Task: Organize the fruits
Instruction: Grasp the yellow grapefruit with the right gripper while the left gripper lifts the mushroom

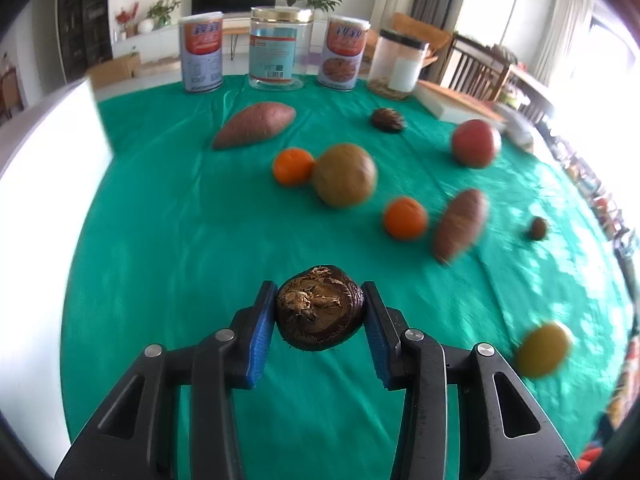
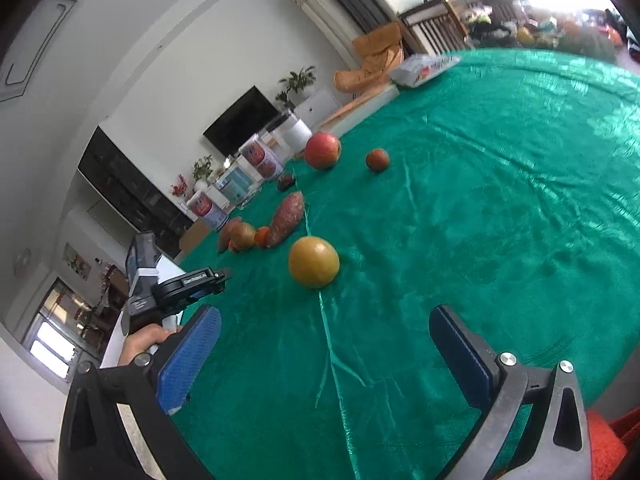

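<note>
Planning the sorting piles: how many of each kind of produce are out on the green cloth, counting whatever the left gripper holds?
Sweet potatoes: 2
Oranges: 2
Yellow-brown pears: 2
Red apple: 1
Dark water chestnuts: 3 (one in left gripper)
Total: 10

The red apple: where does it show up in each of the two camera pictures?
Left wrist view: the red apple sits at the right, far side of the green tablecloth.
Right wrist view: the red apple lies upper centre, near the cloth's far edge.
Shared landmark: the long sweet potato.
</note>
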The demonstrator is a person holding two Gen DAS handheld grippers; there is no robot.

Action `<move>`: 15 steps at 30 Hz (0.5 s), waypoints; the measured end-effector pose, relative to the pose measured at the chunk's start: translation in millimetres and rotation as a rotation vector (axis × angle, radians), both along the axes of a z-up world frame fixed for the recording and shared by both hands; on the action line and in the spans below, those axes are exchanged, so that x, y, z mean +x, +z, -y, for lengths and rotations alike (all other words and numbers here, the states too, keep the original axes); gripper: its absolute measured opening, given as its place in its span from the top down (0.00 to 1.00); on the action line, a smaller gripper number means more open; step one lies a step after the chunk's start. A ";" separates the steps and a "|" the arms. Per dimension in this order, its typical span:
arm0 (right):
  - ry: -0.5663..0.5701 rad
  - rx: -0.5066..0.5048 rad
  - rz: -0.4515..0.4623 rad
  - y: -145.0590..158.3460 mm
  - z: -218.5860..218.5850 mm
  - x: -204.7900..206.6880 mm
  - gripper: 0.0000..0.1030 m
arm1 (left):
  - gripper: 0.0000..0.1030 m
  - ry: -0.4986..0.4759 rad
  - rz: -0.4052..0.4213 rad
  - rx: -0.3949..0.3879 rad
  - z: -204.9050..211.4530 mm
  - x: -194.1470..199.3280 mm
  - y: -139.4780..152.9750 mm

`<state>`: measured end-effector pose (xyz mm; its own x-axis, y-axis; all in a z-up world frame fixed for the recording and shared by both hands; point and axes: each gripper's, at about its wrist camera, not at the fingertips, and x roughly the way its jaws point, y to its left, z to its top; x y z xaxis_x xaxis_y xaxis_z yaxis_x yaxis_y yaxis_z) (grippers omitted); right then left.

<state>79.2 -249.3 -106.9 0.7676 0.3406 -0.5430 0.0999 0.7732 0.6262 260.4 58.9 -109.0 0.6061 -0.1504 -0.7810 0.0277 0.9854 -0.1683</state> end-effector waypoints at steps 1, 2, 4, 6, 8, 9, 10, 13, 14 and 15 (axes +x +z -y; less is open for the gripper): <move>0.046 0.023 -0.047 -6.2 -0.6 12.0 0.00 | 0.58 -0.006 -0.001 -0.021 0.7 -19.4 5.7; 0.102 0.033 -0.102 -12.9 -3.8 26.5 0.00 | 0.58 -0.013 0.000 -0.030 0.6 -33.0 9.8; 0.226 -0.001 -0.226 -25.0 -14.4 60.8 0.14 | 0.58 -0.032 0.002 -0.044 0.7 -66.3 21.1; 0.282 -0.102 -0.266 -25.2 -24.8 86.4 0.27 | 0.58 -0.048 0.004 -0.060 -1.7 -92.1 32.8; 0.304 -0.172 -0.227 -15.9 -34.2 103.8 0.27 | 0.58 -0.068 0.020 -0.065 -4.6 -118.6 48.9; 0.311 -0.188 -0.217 -12.7 -38.9 112.7 0.27 | 0.58 -0.076 0.037 -0.058 -7.0 -132.5 58.8; 0.319 -0.208 -0.225 -12.2 -44.7 122.7 0.27 | 0.58 -0.083 0.053 -0.051 -10.0 -144.6 66.9; 0.360 -0.279 -0.257 -17.5 -61.7 150.9 0.31 | 0.58 -0.084 0.094 -0.036 -24.8 -170.9 90.5; 0.380 -0.323 -0.285 -23.7 -69.0 159.6 0.33 | 0.58 -0.080 0.102 -0.039 -31.3 -177.7 97.3; 0.377 -0.350 -0.289 -24.4 -71.8 163.1 0.44 | 0.58 -0.071 0.110 -0.041 -39.1 -183.9 104.3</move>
